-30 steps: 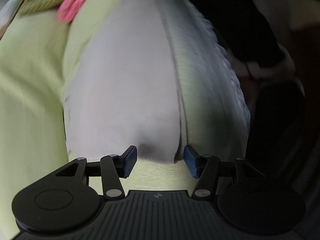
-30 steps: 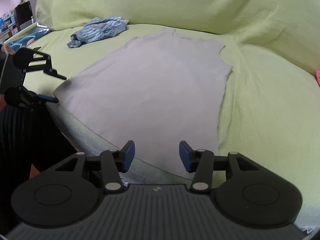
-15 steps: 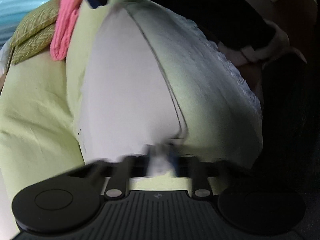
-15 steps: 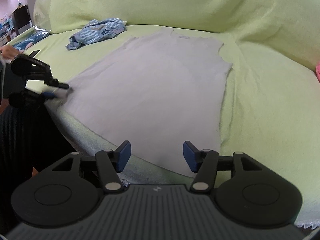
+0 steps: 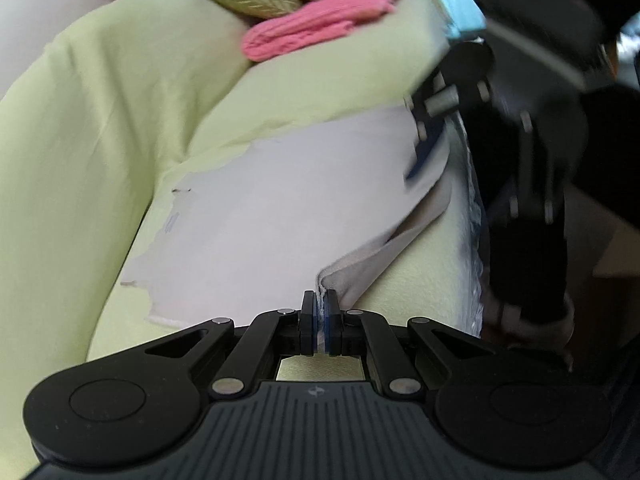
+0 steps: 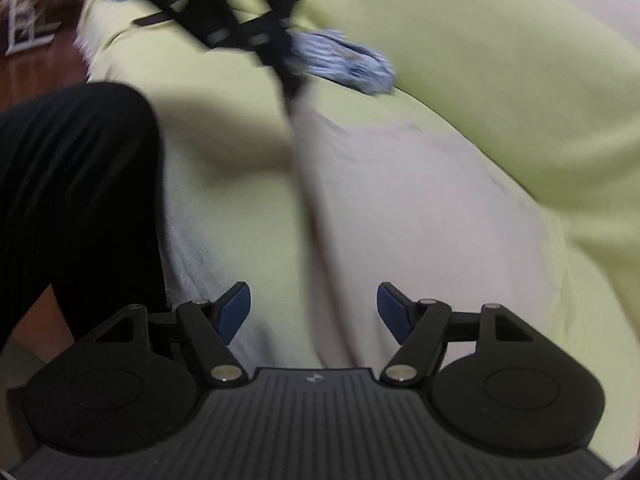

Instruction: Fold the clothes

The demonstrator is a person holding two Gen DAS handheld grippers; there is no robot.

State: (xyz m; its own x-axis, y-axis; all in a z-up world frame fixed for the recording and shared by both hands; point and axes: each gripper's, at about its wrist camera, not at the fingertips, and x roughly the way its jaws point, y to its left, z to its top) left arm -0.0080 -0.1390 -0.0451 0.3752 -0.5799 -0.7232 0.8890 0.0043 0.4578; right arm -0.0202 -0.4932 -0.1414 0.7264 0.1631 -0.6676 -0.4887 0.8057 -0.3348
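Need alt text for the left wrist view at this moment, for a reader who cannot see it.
The left gripper is shut on the hem of a pale grey shirt spread on a light green covered sofa. The blurred right gripper is at the shirt's far corner. A pink knitted garment lies on the sofa beyond.

pale grey shirt [image 5: 280, 208], lime-green cover [image 5: 100, 140]
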